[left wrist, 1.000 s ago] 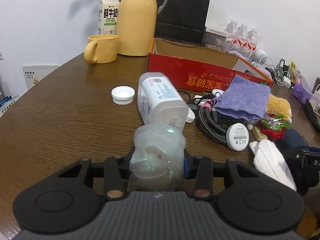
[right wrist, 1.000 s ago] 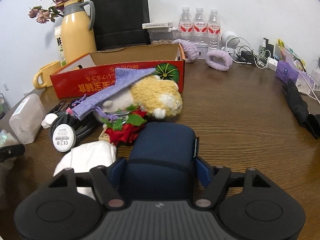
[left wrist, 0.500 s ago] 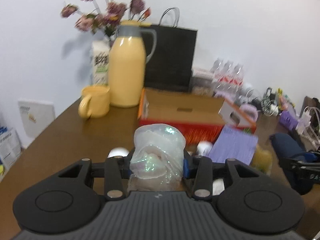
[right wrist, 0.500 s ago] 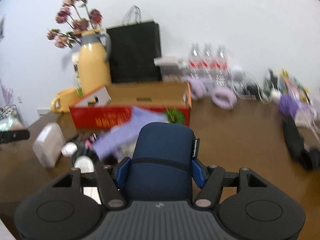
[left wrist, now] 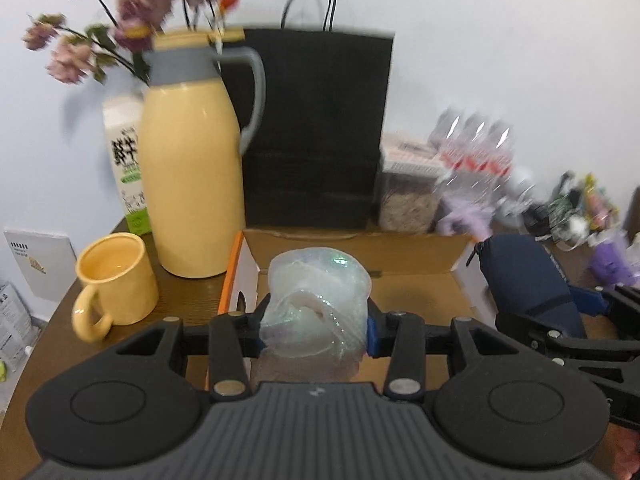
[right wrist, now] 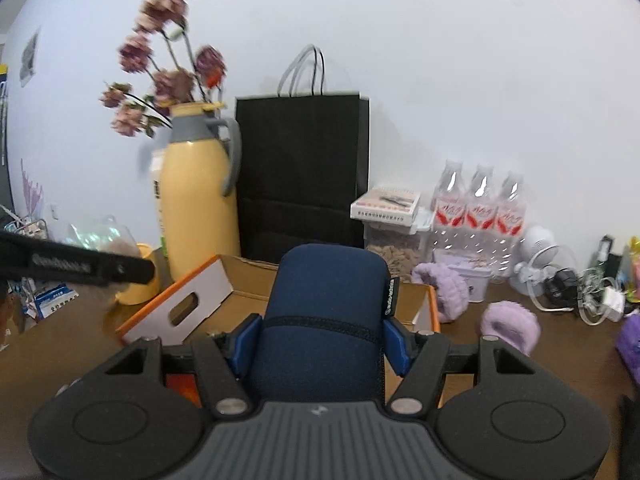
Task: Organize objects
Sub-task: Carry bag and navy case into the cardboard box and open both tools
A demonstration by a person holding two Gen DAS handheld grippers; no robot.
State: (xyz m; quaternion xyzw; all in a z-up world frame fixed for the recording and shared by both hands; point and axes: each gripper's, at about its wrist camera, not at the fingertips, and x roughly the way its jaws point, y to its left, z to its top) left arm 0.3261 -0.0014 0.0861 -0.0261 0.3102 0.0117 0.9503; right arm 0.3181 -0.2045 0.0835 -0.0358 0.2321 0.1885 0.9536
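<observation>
Both grippers are loaded and raised over the open cardboard box (left wrist: 400,256), which reads as a carry meant to end with both items dropped inside — the box being the obvious place to gather loose things. The left gripper (left wrist: 316,320) is closed on a crumpled clear plastic bag (left wrist: 318,300), its blue pads pressing into the bundle from either side; the bag sits directly between the fingers and bulges up above them, with the box's brown floor just ahead and below. Held this high, the bundle clears the near wall of the box, so letting go here would likely land it inside. The bag looks thin, glossy and faintly iridescent, folded into loose swirls, soft enough to spring out once released. To the right of the left gripper, the right gripper (right wrist: 324,340) clamps a dark blue fabric pouch (right wrist: 328,320) — a rounded, padded case with a seam running across it and a small tag on its right edge. It stands upright between the pads, and the box's far wall and white flap (right wrist: 188,304) lie just beyond and to its left. A yellow jug (left wrist: 192,184) and black paper bag (left wrist: 316,128) stand behind the box, well out of the way.
</observation>
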